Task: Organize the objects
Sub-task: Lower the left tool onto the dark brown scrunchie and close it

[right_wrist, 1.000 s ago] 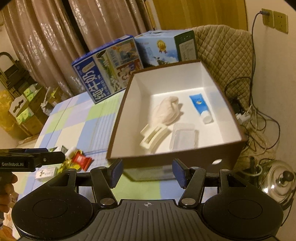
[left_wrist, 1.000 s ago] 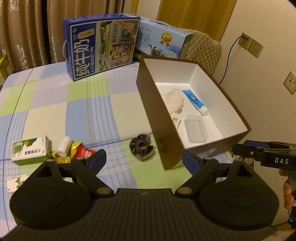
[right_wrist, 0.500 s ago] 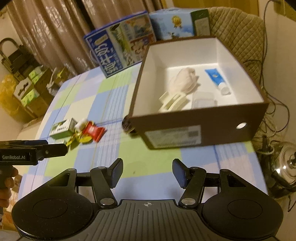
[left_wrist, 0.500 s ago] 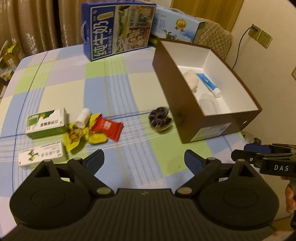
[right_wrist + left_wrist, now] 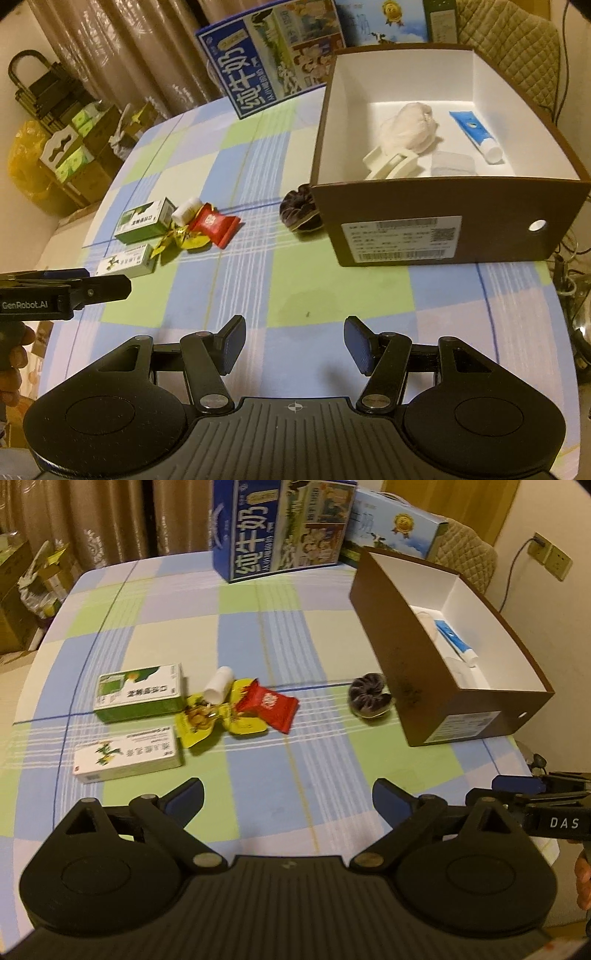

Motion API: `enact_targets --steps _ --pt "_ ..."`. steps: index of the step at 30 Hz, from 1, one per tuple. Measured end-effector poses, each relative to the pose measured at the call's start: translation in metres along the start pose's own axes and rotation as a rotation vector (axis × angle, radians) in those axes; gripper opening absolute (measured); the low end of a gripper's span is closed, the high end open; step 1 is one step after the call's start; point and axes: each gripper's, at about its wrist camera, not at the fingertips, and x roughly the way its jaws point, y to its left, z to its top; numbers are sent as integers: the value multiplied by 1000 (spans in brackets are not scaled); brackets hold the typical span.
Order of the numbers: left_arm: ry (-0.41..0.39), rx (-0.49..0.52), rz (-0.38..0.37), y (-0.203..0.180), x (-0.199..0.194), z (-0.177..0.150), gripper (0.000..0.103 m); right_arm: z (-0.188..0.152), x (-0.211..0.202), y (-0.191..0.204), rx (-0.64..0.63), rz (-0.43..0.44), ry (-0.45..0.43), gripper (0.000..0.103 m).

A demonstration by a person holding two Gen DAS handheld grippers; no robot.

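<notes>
Two boxes (image 5: 138,696) lie left on the table (image 5: 258,635) in the left view, beside a vial (image 5: 219,685), wrappers (image 5: 266,703) and a scrunchie (image 5: 370,696) touching the carton (image 5: 402,664). Left gripper (image 5: 288,797): jaws wide apart, empty. Right view: right gripper (image 5: 294,345) also gapes empty; the carton holds a tube (image 5: 474,134), clip (image 5: 391,164) and cloth (image 5: 408,127).

A tablecloth (image 5: 258,635) checked in pale blue, green and cream is seen beneath a brown box (image 5: 443,221) lined in white. At its nine o'clock, a dark purple scrunchie (image 5: 369,696), a red wrapper (image 5: 267,707), yellow wrappers (image 5: 207,720) and green-and-white cartons (image 5: 138,698) are shown.
</notes>
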Motion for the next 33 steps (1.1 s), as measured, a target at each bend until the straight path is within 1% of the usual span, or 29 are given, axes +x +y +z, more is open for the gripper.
enact_targets --steps 5,10,14,19,26,30,33 --pt "-38 6 45 8 -5 -5 96 1 7 5 -6 -5 12 56" --pt "-44 -13 52 18 -7 -7 96 3 12 9 -15 1 21 56" --pt "-26 -22 47 23 -7 -8 96 4 14 10 -14 19 22 56" --pt "-6 49 93 19 -4 -12 96 5 14 8 2 24 22 56" --pt "20 51 86 16 5 -13 96 2 13 -8 58 9 28 57" --pt "31 65 78 9 13 -10 96 1 11 -22 101 -13 32 61" --pt "39 88 60 2 19 -7 96 1 9 -35 124 -37 30 62"
